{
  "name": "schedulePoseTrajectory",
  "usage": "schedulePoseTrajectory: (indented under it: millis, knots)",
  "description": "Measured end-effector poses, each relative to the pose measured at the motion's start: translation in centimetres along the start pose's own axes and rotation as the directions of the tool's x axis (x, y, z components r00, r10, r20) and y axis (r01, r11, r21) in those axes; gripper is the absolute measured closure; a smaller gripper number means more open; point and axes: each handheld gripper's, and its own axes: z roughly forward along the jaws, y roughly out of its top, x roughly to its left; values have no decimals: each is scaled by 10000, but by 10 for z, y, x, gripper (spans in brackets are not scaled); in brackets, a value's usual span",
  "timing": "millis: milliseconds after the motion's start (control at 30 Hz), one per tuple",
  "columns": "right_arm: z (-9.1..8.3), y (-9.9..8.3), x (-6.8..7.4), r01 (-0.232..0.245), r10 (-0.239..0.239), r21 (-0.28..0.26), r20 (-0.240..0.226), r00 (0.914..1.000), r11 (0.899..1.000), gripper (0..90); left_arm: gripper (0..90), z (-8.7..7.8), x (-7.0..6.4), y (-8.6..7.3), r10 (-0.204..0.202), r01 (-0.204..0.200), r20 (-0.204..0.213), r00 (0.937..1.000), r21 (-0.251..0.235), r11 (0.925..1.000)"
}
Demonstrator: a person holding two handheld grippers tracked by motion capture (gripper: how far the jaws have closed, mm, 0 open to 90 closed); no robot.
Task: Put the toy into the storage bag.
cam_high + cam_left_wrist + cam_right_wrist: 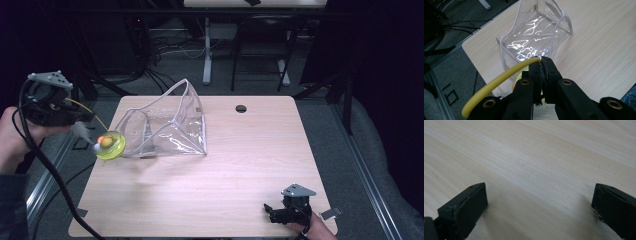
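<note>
Risk of snagging: left gripper [85, 131] fingers clenched on yellow cord [499, 79], toy [109, 145] dangling beside clear pouch [167, 122]; right gripper [280, 210] fingers released over counter [240, 165].

"That pouch [167, 125] is clear plastic, isn't it? Glossy too; the light breaks into white streaks on its creased walls, and the edges have a pale, duller trim."

"Yes. And the table [240, 165] looks like light wood-grain laminate, smooth and matt, with hardly any shine."

"The yellow cord [496, 80] in the left gripper [541, 62]?"

"Rubbery-looking, smooth, with a soft sheen. The little dish [110, 146] hanging from it seems to be translucent yellow-green plastic, quite shiny."

"And the jaws?"

"Black matt plastic, a bit scuffed and rough at the edges on the right gripper [539, 200]. The left has brass-coloured metal inserts, and each carries a dull grey plate."
</note>
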Motion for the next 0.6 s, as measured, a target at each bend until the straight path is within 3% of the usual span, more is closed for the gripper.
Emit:
schedulePoseTrajectory:
  millis: [600]
  knots:
    - [0, 0, 0, 63, -63, 27, -14, 10000, 10000, 0, 874, 29, 16, 37, -109, 106, 259, 9996, 91, 9999]
